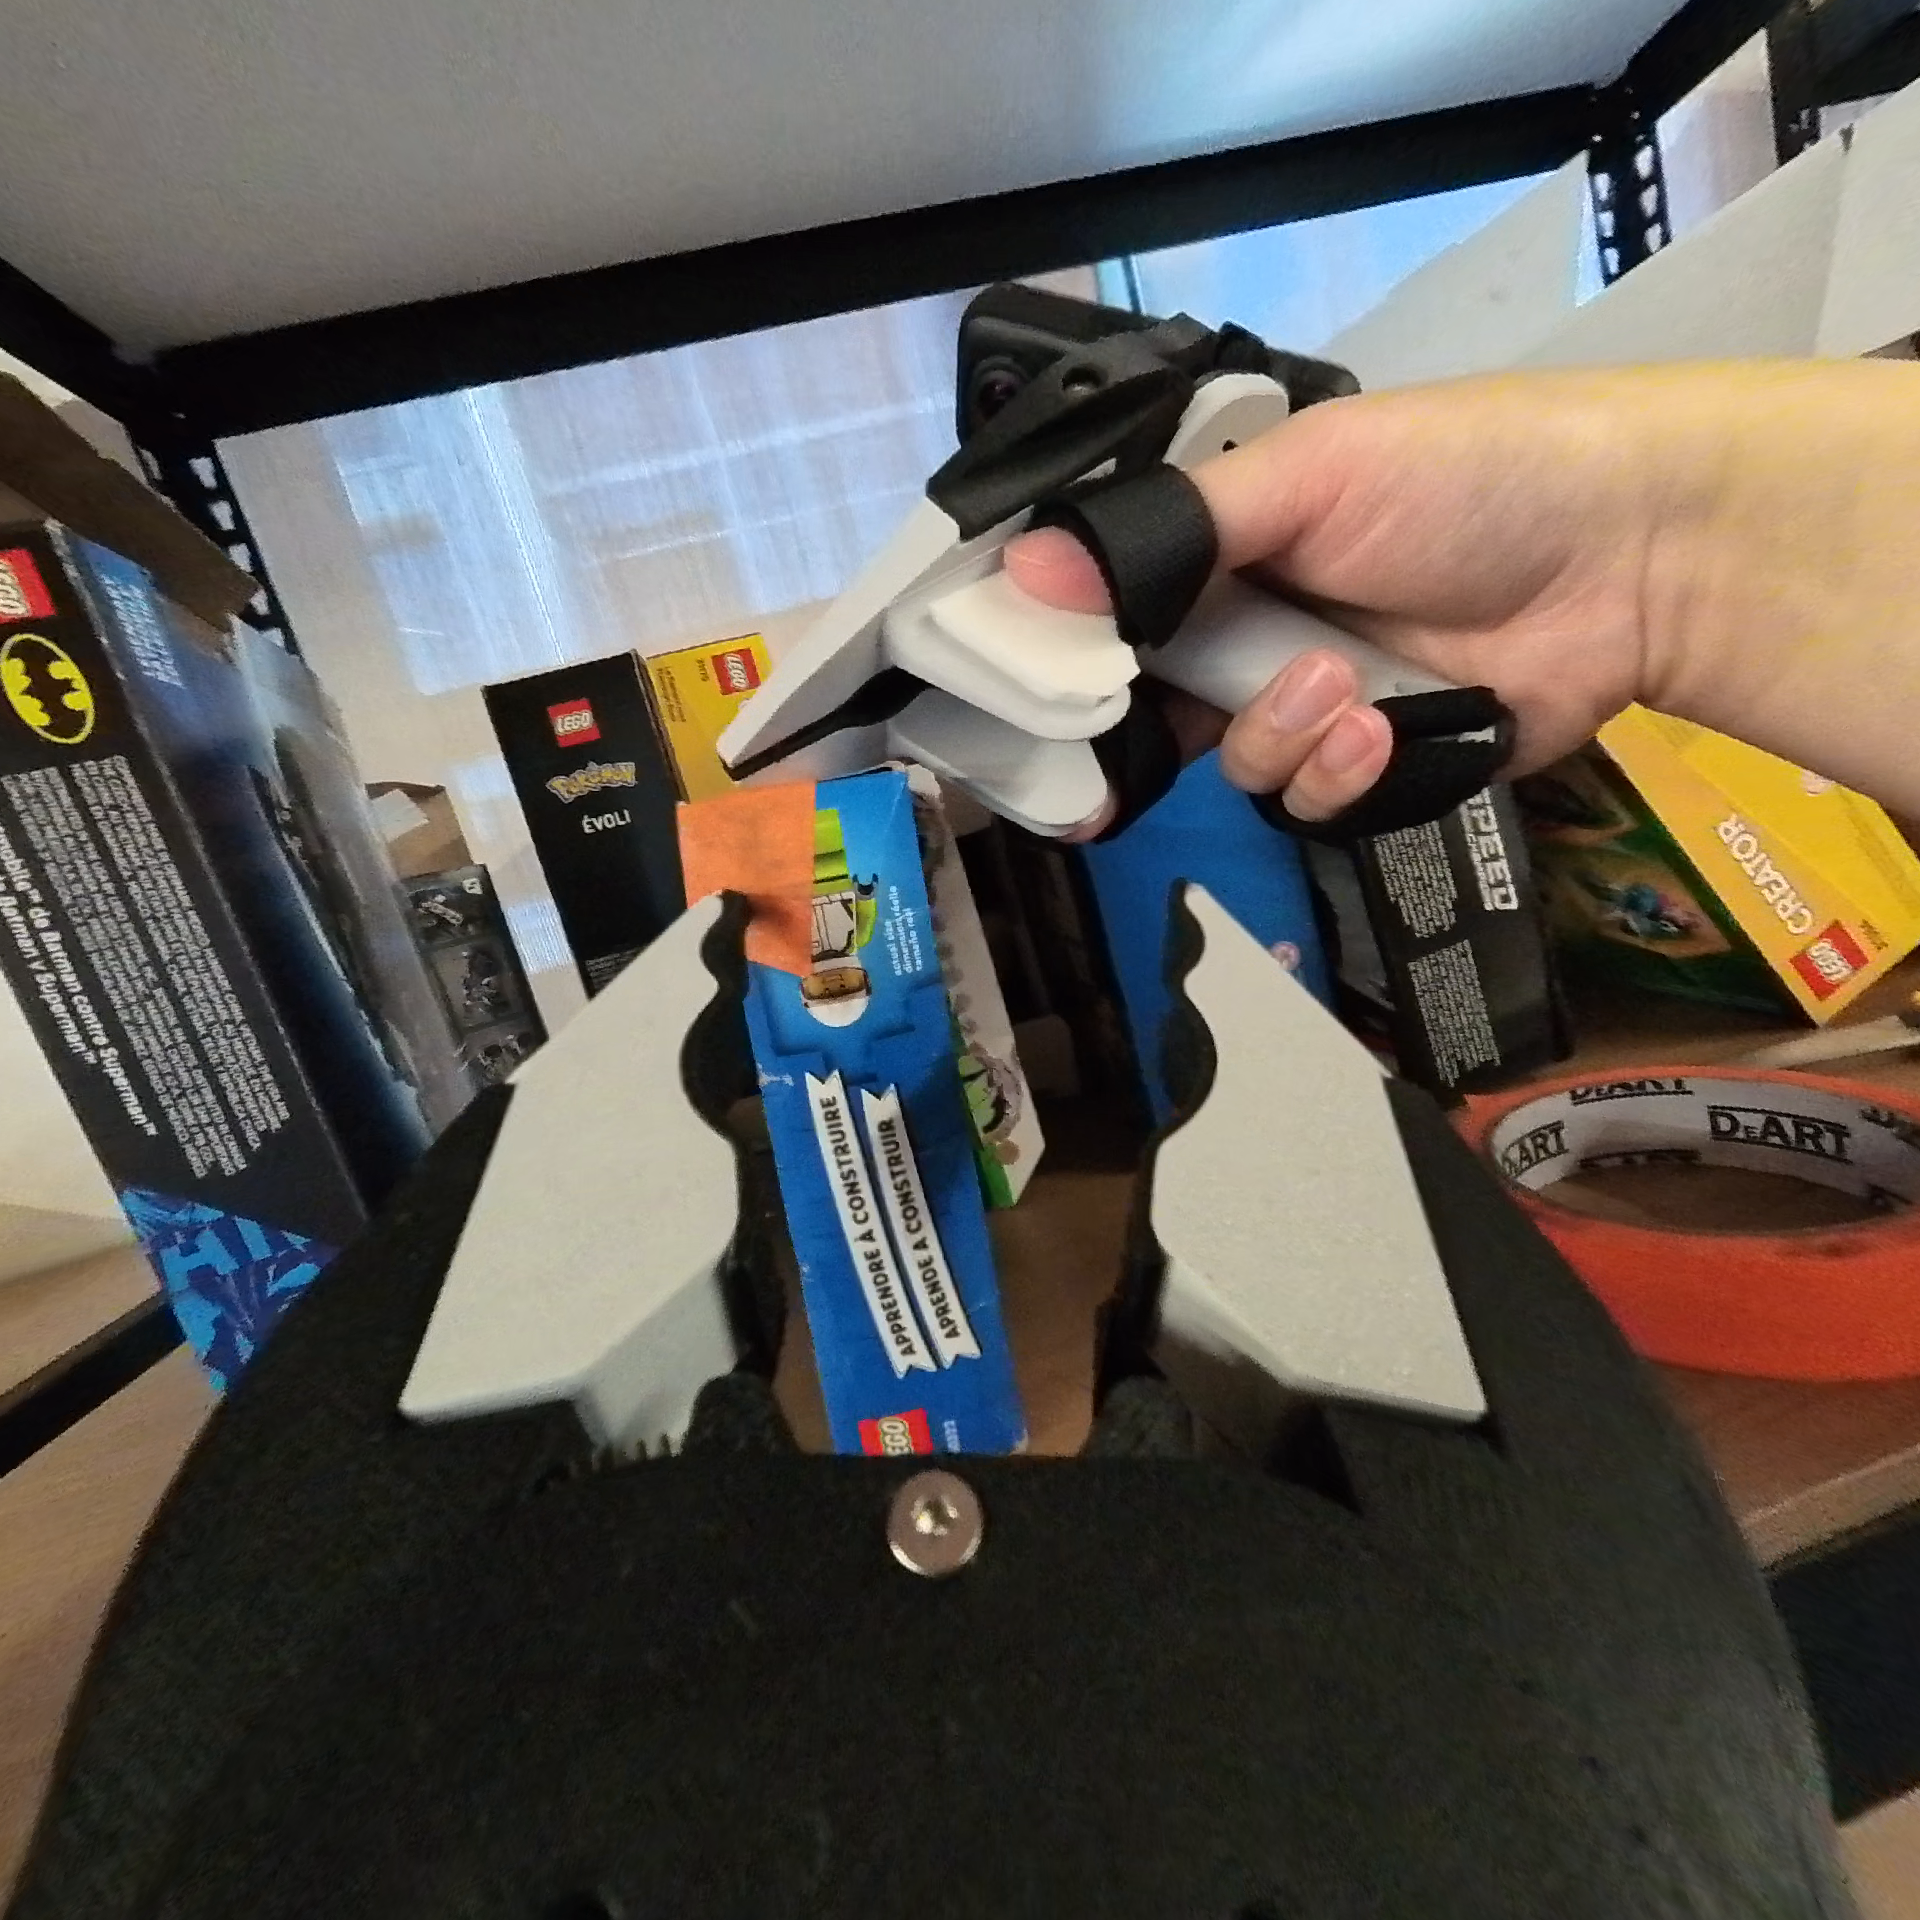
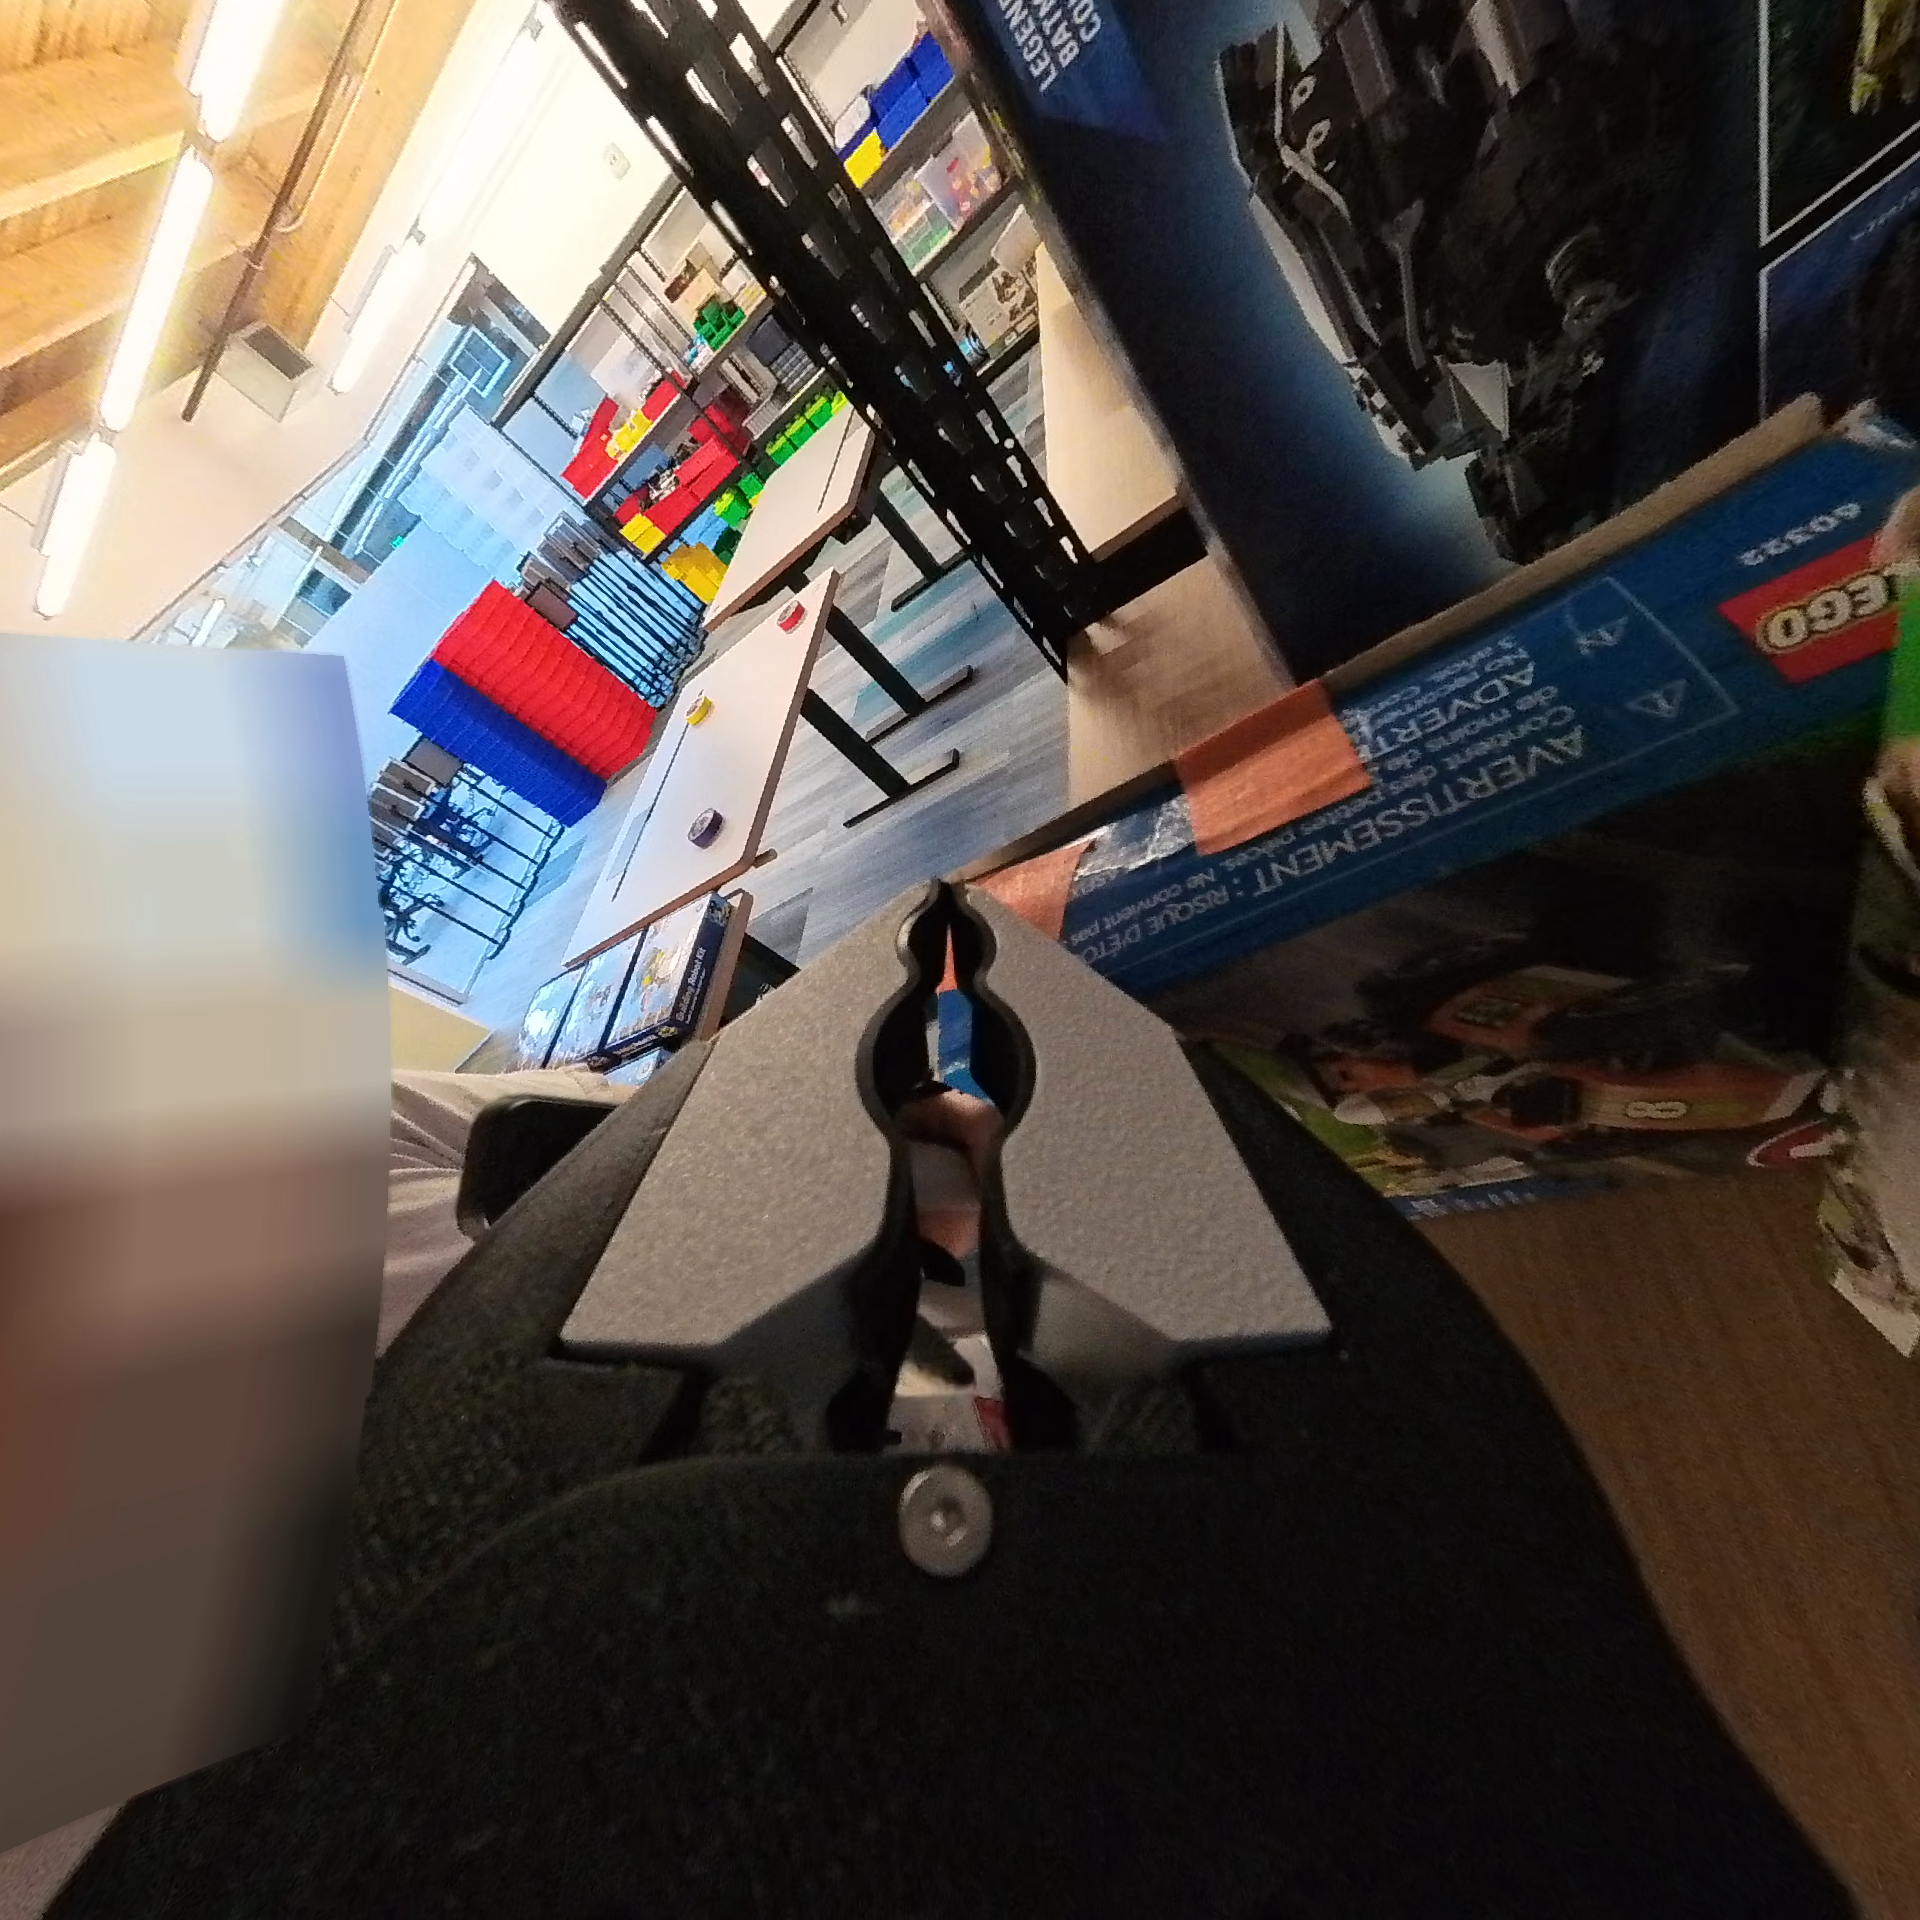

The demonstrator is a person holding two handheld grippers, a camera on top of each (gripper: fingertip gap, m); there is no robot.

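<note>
Wide-spread gripper around cardboard box

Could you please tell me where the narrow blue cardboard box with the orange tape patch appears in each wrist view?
Left wrist view: the narrow blue cardboard box stands upright at centre, between the left gripper's open jaws.
Right wrist view: the same box runs slantwise across the right side, above the right gripper's closed jaws.
Shared landmark: the orange tape patch on the box.

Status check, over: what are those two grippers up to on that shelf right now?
Left gripper open, straddling the upright blue box. Right gripper shut, tips at the box's taped top edge. Orange tape roll to the right; big dark box on the left.
</note>
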